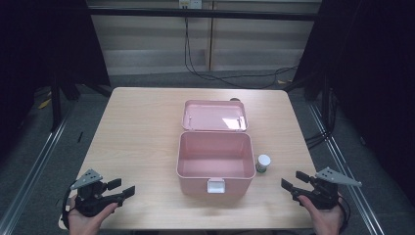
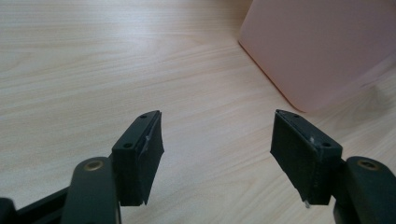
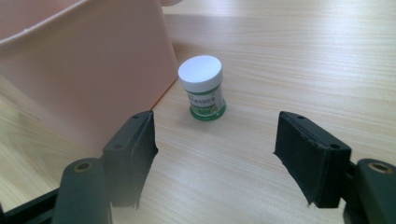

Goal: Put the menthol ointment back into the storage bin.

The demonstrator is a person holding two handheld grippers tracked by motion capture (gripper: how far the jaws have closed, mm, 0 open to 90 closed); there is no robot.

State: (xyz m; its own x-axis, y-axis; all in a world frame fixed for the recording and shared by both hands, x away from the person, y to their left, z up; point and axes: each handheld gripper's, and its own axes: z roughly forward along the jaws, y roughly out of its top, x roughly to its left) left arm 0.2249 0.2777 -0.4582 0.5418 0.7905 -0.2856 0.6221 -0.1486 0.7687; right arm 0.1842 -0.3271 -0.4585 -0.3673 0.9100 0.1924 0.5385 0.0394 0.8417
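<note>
- One small jar (image 3: 201,87), white screw cap over a green-labelled body, stands straight ahead of the right hand-held gripper (image 3: 215,156), just beside the pink plastic box (image 3: 84,70).
- Likely light, rigid and smooth; best gripped across its round sides below the cap.
- Both the right and the left hand-held gripper (image 2: 217,156) are spread wide, empty, over the pale wood-grain counter (image 2: 93,60).

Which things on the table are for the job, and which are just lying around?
For the job:
- small white-capped jar, upright beside the box
- open pink box, empty inside
- right hand-held gripper, open, pointing at the jar

Just lying about:
- black cables on the floor beyond the table
- left hand-held gripper, open, idle
</note>
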